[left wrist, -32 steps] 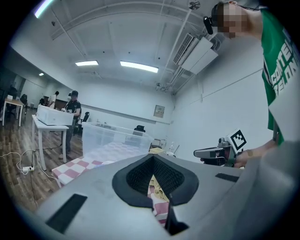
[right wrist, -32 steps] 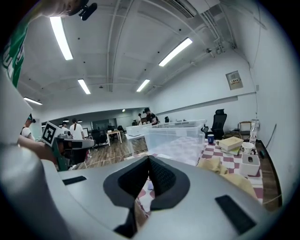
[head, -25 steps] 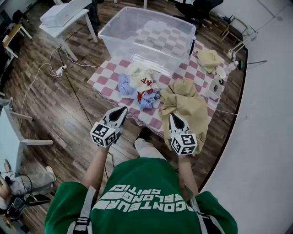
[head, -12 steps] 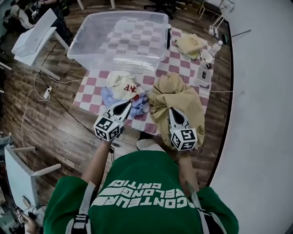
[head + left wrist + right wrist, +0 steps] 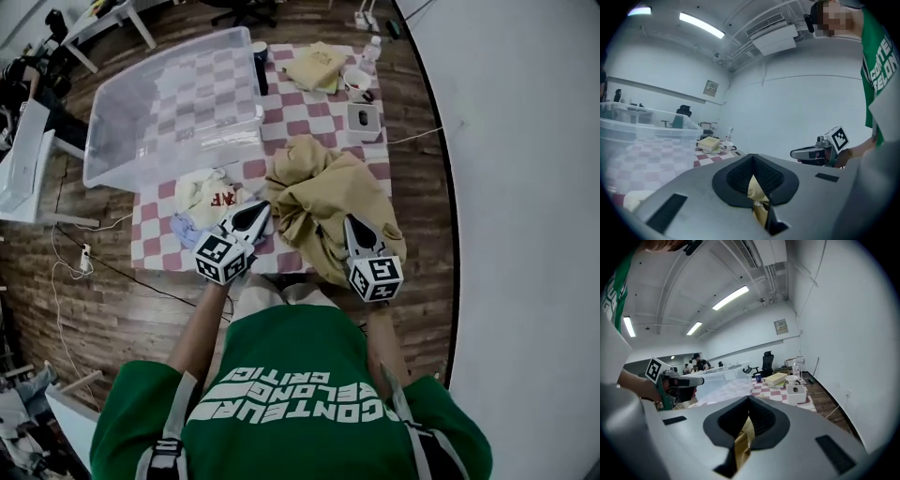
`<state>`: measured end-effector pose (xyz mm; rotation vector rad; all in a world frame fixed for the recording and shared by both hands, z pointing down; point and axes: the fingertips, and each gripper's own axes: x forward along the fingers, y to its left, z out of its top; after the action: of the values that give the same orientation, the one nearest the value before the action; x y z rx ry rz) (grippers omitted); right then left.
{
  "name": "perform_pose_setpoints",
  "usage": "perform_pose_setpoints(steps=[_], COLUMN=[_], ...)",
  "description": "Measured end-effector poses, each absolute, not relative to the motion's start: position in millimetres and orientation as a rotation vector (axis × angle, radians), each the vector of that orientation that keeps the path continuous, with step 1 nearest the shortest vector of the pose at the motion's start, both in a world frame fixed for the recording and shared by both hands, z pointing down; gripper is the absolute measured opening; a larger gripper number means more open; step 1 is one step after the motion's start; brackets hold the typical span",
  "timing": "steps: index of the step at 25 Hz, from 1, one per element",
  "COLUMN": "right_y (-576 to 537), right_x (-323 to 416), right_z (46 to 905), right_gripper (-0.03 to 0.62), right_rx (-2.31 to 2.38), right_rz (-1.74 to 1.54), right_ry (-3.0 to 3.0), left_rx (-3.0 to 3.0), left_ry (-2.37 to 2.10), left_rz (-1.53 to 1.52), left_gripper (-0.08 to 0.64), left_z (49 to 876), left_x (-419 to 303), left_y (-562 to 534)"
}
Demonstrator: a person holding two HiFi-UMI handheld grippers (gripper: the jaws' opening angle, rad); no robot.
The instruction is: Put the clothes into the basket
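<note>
Both of your grippers are clamped on the large tan crumpled garment point(image 5: 323, 192), which lies on the red-and-white checked cloth point(image 5: 295, 108) toward its near right corner and hangs over the near edge. Your left gripper point(image 5: 251, 217) has its jaws pressed together on a fold of tan fabric at the garment's left side. Your right gripper point(image 5: 358, 230) pinches another tan fold on the part nearest you, its jaws closed just as tightly.

The clear plastic storage bin point(image 5: 112, 103) sits on the far left part of the cloth, apart from the tan garment. Between the bin and the near edge, just left of your left gripper, lie a white garment with red print point(image 5: 211, 192) and a light blue garment point(image 5: 185, 228), touching each other.

At the far right corner you have a folded yellow cloth point(image 5: 317, 66), a white mug point(image 5: 356, 82) and a small white box point(image 5: 364, 119).
</note>
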<state>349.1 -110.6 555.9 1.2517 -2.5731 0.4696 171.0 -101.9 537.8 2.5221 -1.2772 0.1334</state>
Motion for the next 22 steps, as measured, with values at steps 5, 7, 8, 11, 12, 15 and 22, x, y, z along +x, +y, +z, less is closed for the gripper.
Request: perform_pose_setpoints(steps=[5, 7, 8, 11, 12, 15, 22], right_y=[-103, -95, -91, -80, -77, -70, -60], right_x=[419, 445, 457, 484, 490, 504, 528], right_z=[566, 572, 574, 582, 584, 594, 644], right_gripper=[0.008, 0.008, 0.008, 0.008, 0.008, 0.008, 0.009], right_rx=[1.466, 1.535, 1.565, 1.638, 1.655, 1.676, 1.672], right_rz=[0.519, 0.528, 0.528, 0.543, 0.557, 0.613, 0.728], right_ry=[-2.455, -2.391, -2.358, -2.285, -2.271, -2.239, -2.109], left_rx=[2.603, 2.625, 2.636, 2.667, 2.672, 2.675, 2.608], left_ry=[-1.121, -1.064, -1.036, -0.972, -0.961, -0.942, -0.923], left_rz=[0.17, 0.176, 0.178, 0.193, 0.204, 0.26, 0.416], left_gripper=[0.005, 0.005, 0.005, 0.005, 0.005, 0.005, 0.005], left_z=[540, 540, 539, 541, 543, 552, 595], left_x=[218, 234, 241, 259, 262, 269, 252], left_y=[-126, -133, -136, -144, -145, -152, -172])
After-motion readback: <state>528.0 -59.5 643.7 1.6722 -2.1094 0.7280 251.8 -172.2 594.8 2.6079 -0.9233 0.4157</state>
